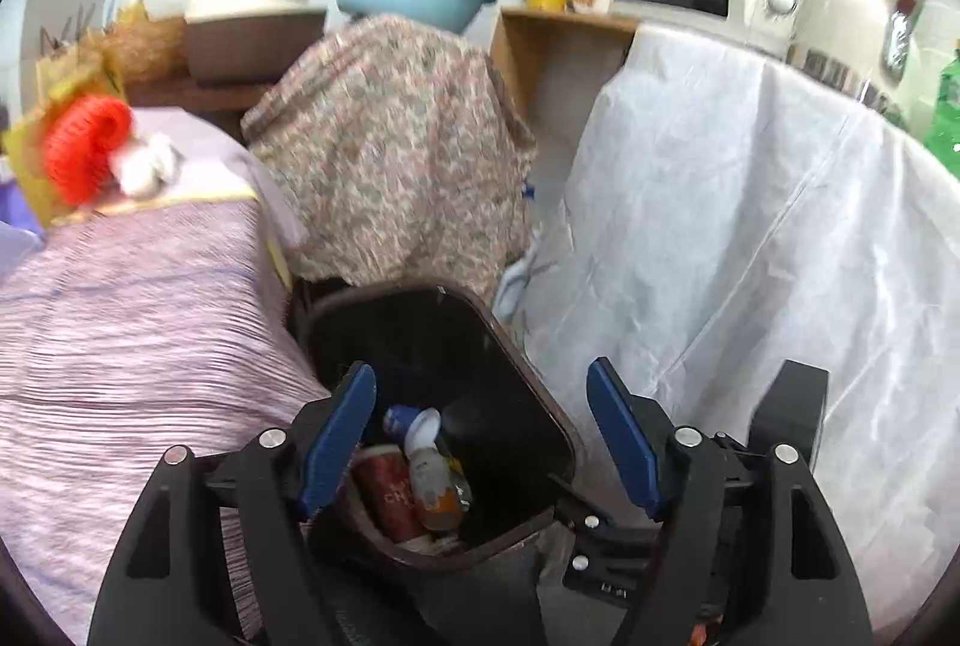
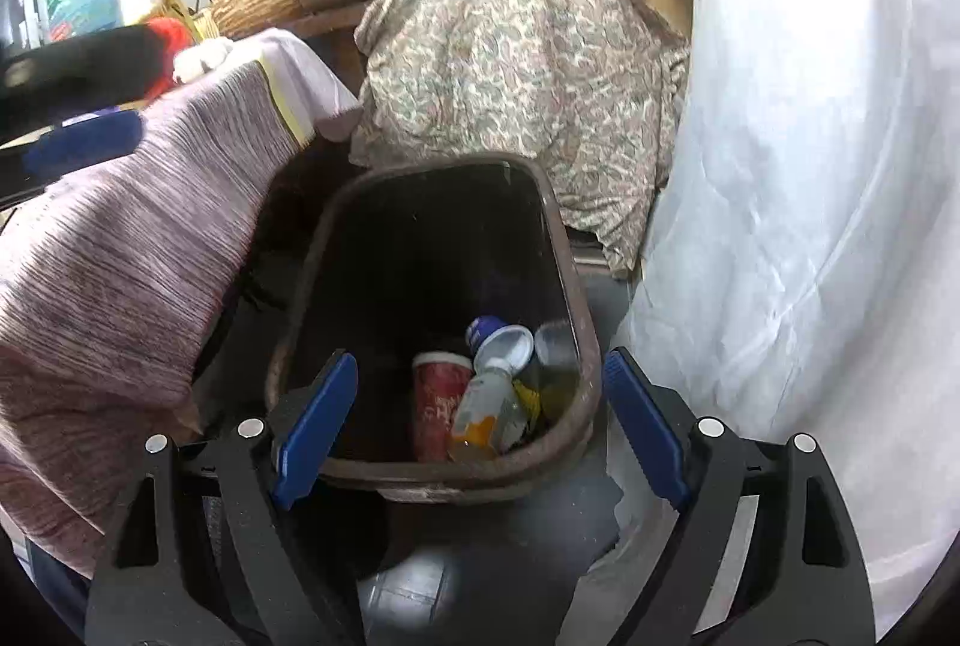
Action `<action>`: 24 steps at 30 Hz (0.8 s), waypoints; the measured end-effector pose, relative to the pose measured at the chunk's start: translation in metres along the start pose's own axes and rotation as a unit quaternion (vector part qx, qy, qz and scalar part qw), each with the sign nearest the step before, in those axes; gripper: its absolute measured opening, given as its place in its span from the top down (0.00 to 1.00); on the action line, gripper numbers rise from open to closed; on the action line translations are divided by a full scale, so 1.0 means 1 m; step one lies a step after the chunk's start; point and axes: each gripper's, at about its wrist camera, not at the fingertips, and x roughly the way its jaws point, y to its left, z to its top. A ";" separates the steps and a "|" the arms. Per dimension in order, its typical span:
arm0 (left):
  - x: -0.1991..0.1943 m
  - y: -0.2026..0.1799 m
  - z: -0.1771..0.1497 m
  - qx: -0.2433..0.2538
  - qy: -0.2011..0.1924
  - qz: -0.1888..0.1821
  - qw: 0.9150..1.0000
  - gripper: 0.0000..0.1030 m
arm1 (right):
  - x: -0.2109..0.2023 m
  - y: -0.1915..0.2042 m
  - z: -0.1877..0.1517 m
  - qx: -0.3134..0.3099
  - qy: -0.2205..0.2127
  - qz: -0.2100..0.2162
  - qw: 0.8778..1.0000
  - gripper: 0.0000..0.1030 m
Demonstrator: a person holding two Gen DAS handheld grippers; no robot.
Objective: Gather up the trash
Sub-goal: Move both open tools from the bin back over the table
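I hold both claws above the dark trash bin [image 2: 576, 286], and this bin is my landmark for everything else. My left gripper [image 1: 480, 442] has its blue pads wide apart with nothing between them; my right gripper [image 2: 480, 430] also stands wide and empty. Directly under both of them, at the bottom of the bin, lies the trash already collected: a red paper cup [image 2: 438, 400], a clear bottle with some orange liquid [image 2: 480, 418] and a white lid [image 2: 507, 346].

I judge that the coming move depends on what lies away from the bin, not inside it. Left of the bin and above its rim there is a surface covered with a striped pink cloth [image 1: 120, 334]. On the far part of it lies a crumpled white tissue [image 1: 144, 166], touching a red coiled thing [image 1: 87, 148]. The tissue looks to me like the next piece of trash, but I cannot be sure of this. It lies on the left side, so my left hand is nearer to it. It has no clear long axis.

The left wrist view shows the tissue openly. In the right wrist view my own left gripper, dark and blurred, half covers it. The right view shows the bottom of the bin better.
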 end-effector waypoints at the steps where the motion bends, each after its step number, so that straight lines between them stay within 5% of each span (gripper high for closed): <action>1: -0.011 0.002 0.001 -0.002 -0.013 0.003 1.000 0.25 | -0.001 0.001 0.003 -0.002 -0.003 0.002 1.000 0.19; 10: -0.071 0.034 -0.002 -0.023 -0.064 0.057 0.996 0.18 | -0.025 0.031 0.023 -0.023 -0.039 0.032 0.998 0.18; 24: -0.136 0.110 -0.020 -0.075 -0.071 0.180 0.978 0.11 | -0.052 0.120 0.074 -0.081 -0.077 0.153 0.982 0.11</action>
